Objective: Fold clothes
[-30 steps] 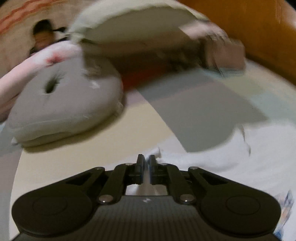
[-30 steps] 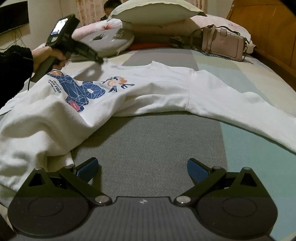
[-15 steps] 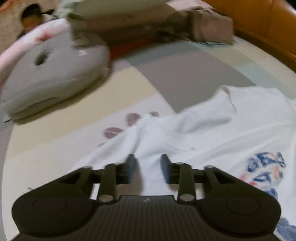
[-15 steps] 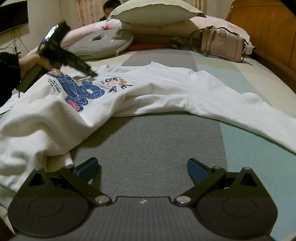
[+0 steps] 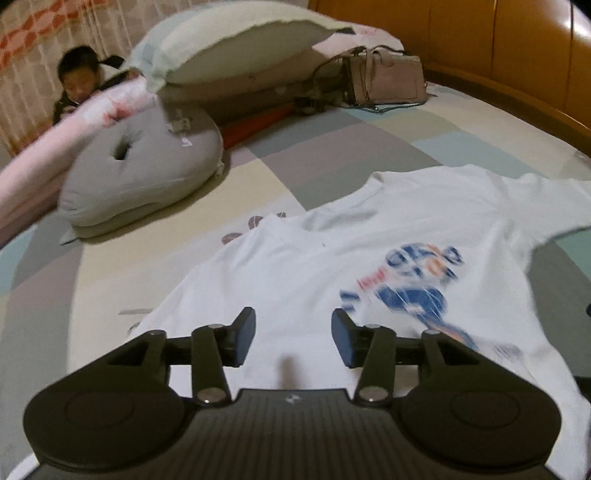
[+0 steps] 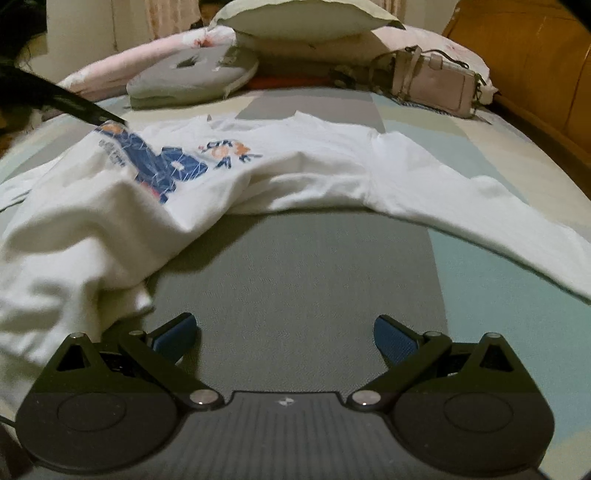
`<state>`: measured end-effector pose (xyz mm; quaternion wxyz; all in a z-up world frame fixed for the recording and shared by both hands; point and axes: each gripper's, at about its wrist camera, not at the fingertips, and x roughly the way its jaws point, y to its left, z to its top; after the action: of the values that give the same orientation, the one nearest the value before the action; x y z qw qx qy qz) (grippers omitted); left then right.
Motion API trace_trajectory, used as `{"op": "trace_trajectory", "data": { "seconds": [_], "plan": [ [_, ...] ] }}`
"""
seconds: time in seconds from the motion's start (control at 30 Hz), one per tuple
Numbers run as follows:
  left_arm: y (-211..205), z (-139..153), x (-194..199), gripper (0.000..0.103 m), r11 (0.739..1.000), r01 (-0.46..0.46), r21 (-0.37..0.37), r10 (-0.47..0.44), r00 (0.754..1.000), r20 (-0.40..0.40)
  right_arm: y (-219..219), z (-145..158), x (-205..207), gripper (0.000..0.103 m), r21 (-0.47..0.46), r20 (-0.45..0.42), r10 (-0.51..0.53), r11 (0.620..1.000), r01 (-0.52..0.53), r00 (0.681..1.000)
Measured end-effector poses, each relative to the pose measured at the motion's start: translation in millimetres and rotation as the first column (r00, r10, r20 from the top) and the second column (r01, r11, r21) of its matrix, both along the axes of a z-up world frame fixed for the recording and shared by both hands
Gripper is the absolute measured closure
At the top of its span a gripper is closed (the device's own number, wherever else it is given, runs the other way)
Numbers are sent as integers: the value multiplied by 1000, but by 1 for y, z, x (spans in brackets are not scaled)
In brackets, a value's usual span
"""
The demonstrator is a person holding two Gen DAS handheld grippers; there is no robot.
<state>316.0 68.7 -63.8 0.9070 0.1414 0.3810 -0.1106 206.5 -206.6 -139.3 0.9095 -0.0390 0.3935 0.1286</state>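
**Desk:** What does the left wrist camera show?

**Photographer:** The left gripper (image 5: 293,334) hovers over a white long-sleeved shirt (image 5: 369,266) spread on a patchwork bedspread (image 5: 332,155). Its jaws stand parted, with nothing between them; white cloth lies just beyond the fingertips. The shirt's blue and orange print (image 5: 413,288), blurred here, sits at about 2 o'clock from the gripper.

**Desk:** And the right wrist camera?

**Photographer:** The right gripper (image 6: 284,332) is spread wide, empty, above a grey panel of the bedspread (image 6: 295,280). The shirt (image 6: 295,173) runs across the frame from 9 to 3 o'clock: a bunched heap (image 6: 74,243) at 9 o'clock, just beside the left-hand fingertip (image 6: 173,332), and one sleeve (image 6: 480,210) stretched out toward 3 o'clock. The left gripper (image 6: 88,112) enters at 10 o'clock as a dark shape, its tip over the printed chest; from here its jaws cannot be read.

**Desk:** What else is in the frame?

**Photographer:** At the head of the bed, 12 o'clock, a pale pillow (image 6: 303,20) lies atop a pink one (image 6: 424,44). A grey cushion with a hole (image 6: 192,75) sits at 11 o'clock, a beige handbag (image 6: 436,83) at 1 o'clock, near a wooden headboard (image 6: 535,66). In the left view a person (image 5: 79,85) appears behind the bedding at 10 o'clock.
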Motion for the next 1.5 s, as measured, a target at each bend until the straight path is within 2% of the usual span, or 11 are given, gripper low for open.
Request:
{"op": "trace_trajectory", "data": {
  "seconds": [0.1,0.17,0.23,0.33,0.53,0.77,1.03,1.2,1.37,1.43,1.5],
  "plan": [
    [-7,6,-39,37,1000,-22,7,22,1000,-5,-2,2,-18,0,-2,-25,-5,1000,5,1000],
    [-13,6,-64,36,1000,-26,2,27,1000,-12,-4,3,-30,0,-2,-36,-8,1000,8,999],
    [-18,2,-84,30,999,-47,-15,47,999,-16,-5,2,-42,0,-10,-41,-6,1000,6,999],
    [-26,-5,-113,26,996,-77,-41,76,997,-23,-6,1,-54,0,-13,-23,-9,1000,8,1000],
    [-39,-24,-160,25,985,-148,-92,144,988,-50,-8,-2,-66,0,-2,5,-34,999,34,999],
    [-44,-23,-193,21,981,-162,-111,161,987,-18,-6,-4,-72,0,-6,36,-53,999,54,998],
    [-27,-19,-211,15,980,-168,-106,171,985,28,9,11,-68,0,-85,-45,-101,992,97,994],
    [-10,-21,-214,13,975,-200,-92,205,978,43,39,46,-76,0,-110,46,-34,993,39,998],
    [8,-24,-216,13,965,-230,-124,237,971,40,82,84,-71,0,-69,117,88,994,-80,989],
    [15,-24,-217,13,959,-250,-132,256,966,34,103,86,-63,0,-68,111,143,988,-136,983],
    [22,-25,-217,13,952,-273,-136,279,960,28,124,81,-55,0,-105,103,183,979,-173,978]
  ]
}}
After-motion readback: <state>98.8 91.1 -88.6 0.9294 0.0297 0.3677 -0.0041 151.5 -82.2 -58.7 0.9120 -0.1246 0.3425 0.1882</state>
